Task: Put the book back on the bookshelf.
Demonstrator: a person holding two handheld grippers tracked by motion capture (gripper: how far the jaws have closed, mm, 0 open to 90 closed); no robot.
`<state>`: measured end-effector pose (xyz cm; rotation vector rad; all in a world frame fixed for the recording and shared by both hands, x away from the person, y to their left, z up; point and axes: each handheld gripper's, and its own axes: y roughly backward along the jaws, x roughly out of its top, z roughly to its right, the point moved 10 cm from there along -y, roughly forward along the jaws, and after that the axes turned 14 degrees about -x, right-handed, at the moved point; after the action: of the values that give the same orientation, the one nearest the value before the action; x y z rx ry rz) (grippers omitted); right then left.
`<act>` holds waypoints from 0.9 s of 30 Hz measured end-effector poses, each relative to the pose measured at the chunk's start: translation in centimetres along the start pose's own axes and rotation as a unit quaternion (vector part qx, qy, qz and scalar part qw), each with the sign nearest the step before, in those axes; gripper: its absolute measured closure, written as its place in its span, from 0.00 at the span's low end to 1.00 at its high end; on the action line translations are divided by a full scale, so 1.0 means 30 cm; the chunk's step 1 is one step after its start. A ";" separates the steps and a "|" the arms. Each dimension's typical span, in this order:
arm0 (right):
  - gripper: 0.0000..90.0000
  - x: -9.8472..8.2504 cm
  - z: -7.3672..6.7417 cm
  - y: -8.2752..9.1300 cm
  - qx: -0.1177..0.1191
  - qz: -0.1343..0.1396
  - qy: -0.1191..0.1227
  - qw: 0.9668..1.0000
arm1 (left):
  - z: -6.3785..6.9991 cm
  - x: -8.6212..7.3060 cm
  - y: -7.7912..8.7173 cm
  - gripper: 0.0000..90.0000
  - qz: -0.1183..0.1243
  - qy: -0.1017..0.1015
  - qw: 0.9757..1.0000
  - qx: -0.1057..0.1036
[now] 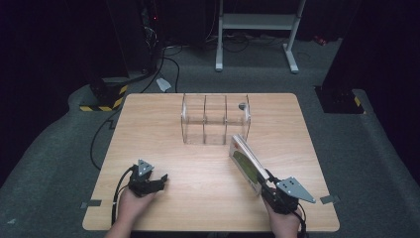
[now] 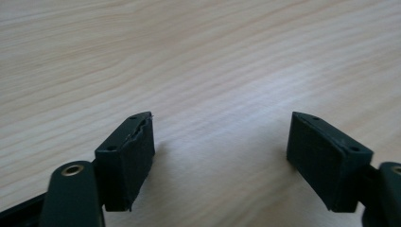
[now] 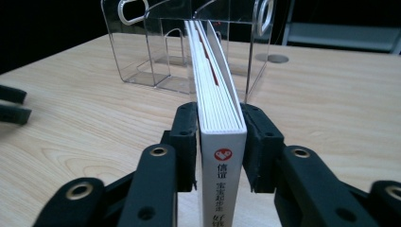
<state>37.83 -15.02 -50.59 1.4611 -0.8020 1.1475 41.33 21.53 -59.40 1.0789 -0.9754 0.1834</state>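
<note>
High view: one wooden tabletop [image 1: 163,134] carries one clear plastic rack [image 1: 215,119] with three compartments, standing near the far edge. Two hands hold two claws. The left claw [image 1: 159,179] is low on the near left part of the tabletop, with nothing between its jaws. The right claw [image 1: 265,184] is at the near right and holds one book [image 1: 246,163], which stands on its edge on the wood, just in front of the right end of the rack.

Left gripper view: the two black jaws of the left claw [image 2: 220,142] are spread wide above the bare wood, and nothing is between them.

Right gripper view: the right claw [image 3: 220,142] pinches the book [image 3: 215,94] near its spine, one pad on each cover. The book points toward the rack [image 3: 156,52] behind it. I cannot tell whether the far end of the book touches the rack.
</note>
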 end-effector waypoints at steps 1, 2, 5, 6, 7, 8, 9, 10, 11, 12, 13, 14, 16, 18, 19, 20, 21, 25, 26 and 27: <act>0.75 -0.005 -0.002 -0.001 -0.002 -0.003 -0.002 1.000 | 0.001 -0.003 0.003 0.24 -0.003 -0.004 1.000 0.002; 0.74 -0.007 -0.004 -0.002 -0.003 -0.003 0.000 1.000 | 0.001 -0.006 0.005 0.23 -0.002 -0.003 1.000 0.000; 0.71 -0.013 -0.012 -0.006 -0.006 -0.007 0.003 1.000 | -0.005 -0.011 0.007 0.21 -0.001 0.006 1.000 -0.001; 0.70 -0.016 -0.018 -0.011 -0.004 -0.012 0.008 1.000 | -0.007 -0.011 0.008 0.20 -0.002 0.004 1.000 0.000; 0.70 -0.016 -0.018 -0.011 -0.004 -0.012 0.008 1.000 | -0.006 -0.010 0.007 0.20 -0.001 0.006 1.000 0.000; 0.70 -0.016 -0.019 -0.012 -0.003 -0.012 0.008 1.000 | -0.006 -0.011 0.007 0.20 -0.001 0.008 1.000 -0.002; 0.70 -0.017 -0.020 -0.012 -0.002 -0.014 0.010 1.000 | -0.007 -0.012 0.007 0.20 -0.002 0.009 1.000 -0.002; 0.69 -0.017 -0.020 -0.013 -0.002 -0.015 0.012 1.000 | -0.007 -0.011 0.006 0.20 -0.001 0.010 1.000 -0.003; 0.67 -0.017 -0.019 -0.013 -0.003 -0.015 0.012 1.000 | -0.007 -0.011 0.006 0.20 -0.001 0.009 1.000 -0.003; 0.65 -0.017 -0.014 -0.014 -0.009 -0.018 0.010 1.000 | -0.006 -0.011 0.006 0.20 0.000 0.010 1.000 -0.004; 0.65 -0.019 -0.012 -0.015 -0.014 -0.025 0.007 1.000 | -0.006 -0.011 0.005 0.20 0.000 0.010 1.000 -0.005; 0.65 -0.020 -0.011 -0.017 -0.017 -0.028 0.010 0.999 | -0.006 -0.011 0.005 0.20 -0.001 0.010 1.000 -0.005; 0.66 -0.020 -0.015 -0.015 -0.018 -0.030 0.015 0.999 | -0.006 -0.011 0.005 0.20 -0.001 0.012 1.000 -0.006; 0.65 -0.017 -0.016 -0.015 -0.020 -0.030 0.015 0.999 | -0.006 -0.011 0.004 0.20 0.000 0.013 1.000 -0.007; 0.66 -0.016 -0.017 -0.015 -0.018 -0.030 0.014 0.999 | -0.006 -0.011 0.004 0.20 0.000 0.013 1.000 -0.008; 0.66 -0.012 -0.019 -0.016 -0.017 -0.027 0.015 0.999 | -0.006 -0.011 0.004 0.21 -0.001 0.012 1.000 -0.008; 0.65 -0.004 -0.025 -0.019 -0.009 -0.021 0.015 1.000 | -0.006 -0.011 0.004 0.21 -0.001 0.012 1.000 -0.008; 0.67 0.002 -0.026 -0.026 -0.006 -0.015 0.008 1.000 | -0.006 -0.012 0.005 0.21 -0.002 0.012 1.000 -0.009; 0.67 0.002 -0.026 -0.026 -0.006 -0.015 0.008 1.000 | -0.006 -0.012 0.005 0.21 -0.001 0.013 1.000 -0.009; 0.69 0.004 -0.026 -0.025 -0.010 -0.008 0.011 1.000 | -0.005 -0.012 0.005 0.21 -0.001 0.013 1.000 -0.009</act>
<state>38.38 -14.10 -50.73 1.4333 -0.7850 1.1381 41.13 21.84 -59.59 1.0587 -0.9505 0.1867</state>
